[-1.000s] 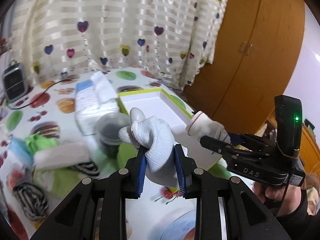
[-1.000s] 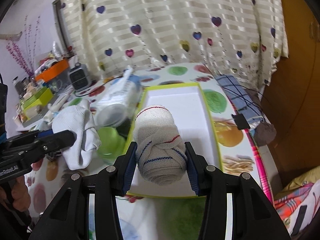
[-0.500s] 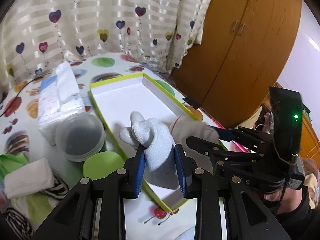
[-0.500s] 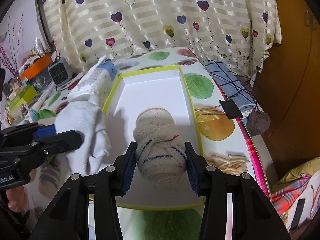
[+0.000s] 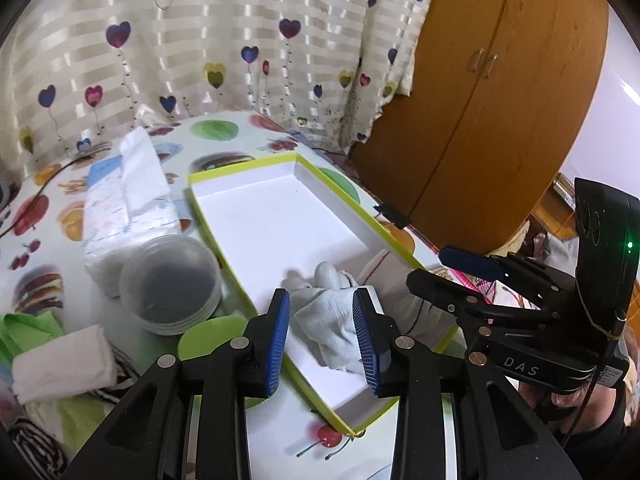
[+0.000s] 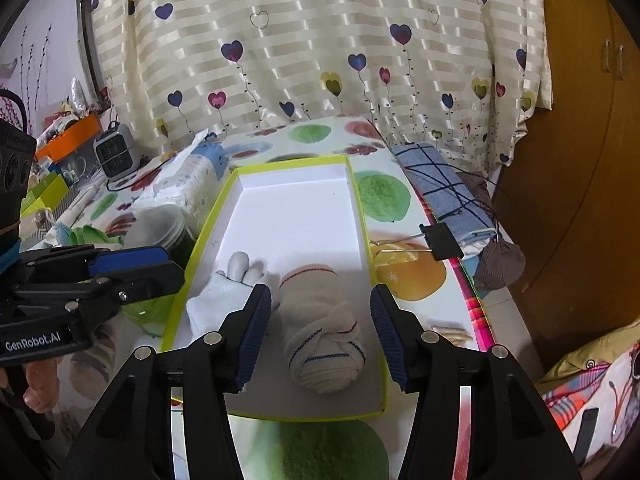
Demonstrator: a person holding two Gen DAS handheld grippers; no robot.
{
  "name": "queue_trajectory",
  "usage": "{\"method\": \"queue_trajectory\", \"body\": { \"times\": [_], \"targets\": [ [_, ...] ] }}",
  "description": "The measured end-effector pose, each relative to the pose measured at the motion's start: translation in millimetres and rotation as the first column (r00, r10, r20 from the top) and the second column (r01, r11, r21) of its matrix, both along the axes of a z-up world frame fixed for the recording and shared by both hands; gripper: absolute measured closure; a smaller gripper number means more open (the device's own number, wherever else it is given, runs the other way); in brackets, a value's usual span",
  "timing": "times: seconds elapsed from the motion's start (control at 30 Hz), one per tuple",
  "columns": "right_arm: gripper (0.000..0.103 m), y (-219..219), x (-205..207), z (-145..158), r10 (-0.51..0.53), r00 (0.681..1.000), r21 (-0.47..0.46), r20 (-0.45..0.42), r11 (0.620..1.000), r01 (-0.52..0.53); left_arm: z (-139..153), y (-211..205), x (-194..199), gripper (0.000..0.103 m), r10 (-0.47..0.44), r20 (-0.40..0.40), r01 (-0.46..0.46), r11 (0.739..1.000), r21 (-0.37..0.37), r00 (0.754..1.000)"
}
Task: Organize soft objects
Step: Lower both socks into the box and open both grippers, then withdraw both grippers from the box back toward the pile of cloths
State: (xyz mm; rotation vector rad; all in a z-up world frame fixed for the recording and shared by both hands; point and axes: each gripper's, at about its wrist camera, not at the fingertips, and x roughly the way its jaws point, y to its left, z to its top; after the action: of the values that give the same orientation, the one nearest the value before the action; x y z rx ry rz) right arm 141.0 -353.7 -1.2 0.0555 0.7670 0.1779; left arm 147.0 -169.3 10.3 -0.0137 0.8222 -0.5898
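Note:
A white box with a lime rim (image 5: 340, 196) (image 6: 360, 208) lies on the fruit-print table. A white glove (image 5: 332, 320) (image 6: 218, 294) lies in its near end. A rolled cream sock with red and blue stripes (image 6: 324, 340) lies beside it in the box; it also shows in the left wrist view (image 5: 404, 304). My left gripper (image 5: 322, 332) is open, its blue pads on either side of the glove. My right gripper (image 6: 320, 332) is open around the sock roll. The right gripper shows in the left wrist view (image 5: 460, 272), and the left gripper shows in the right wrist view (image 6: 132, 268).
Left of the box stand a clear round container (image 5: 170, 284), a tissue pack (image 5: 128, 196), a folded white cloth (image 5: 60, 360), green cloths and a striped item. A blue checked cloth (image 6: 444, 192) and a black binder clip (image 6: 440, 242) lie right of it. A wardrobe (image 5: 500, 80) stands behind.
Both grippers moved down into the box and opened. The glove and the sock roll, held before, now lie on the box floor.

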Motion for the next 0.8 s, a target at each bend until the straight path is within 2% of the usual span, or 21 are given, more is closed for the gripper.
{"method": "queue_trajectory", "body": {
  "times": [0.3,0.8],
  "targets": [
    [0.050,6.4,-12.4,10.1,0.008,1.000,0.006,0.014,1.000,-0.008,11.2,10.8,-25.3,0.072,0.022,0.028,-0.022,1.000,-0.014,0.999],
    [0.050,34.2,-42.2,34.4,0.104,0.992,0.009,0.073,0.994,-0.105,24.4,41.0,-64.0,0.072,0.098,0.054,-0.096,0.995,-0.039,0.994]
  ]
}}
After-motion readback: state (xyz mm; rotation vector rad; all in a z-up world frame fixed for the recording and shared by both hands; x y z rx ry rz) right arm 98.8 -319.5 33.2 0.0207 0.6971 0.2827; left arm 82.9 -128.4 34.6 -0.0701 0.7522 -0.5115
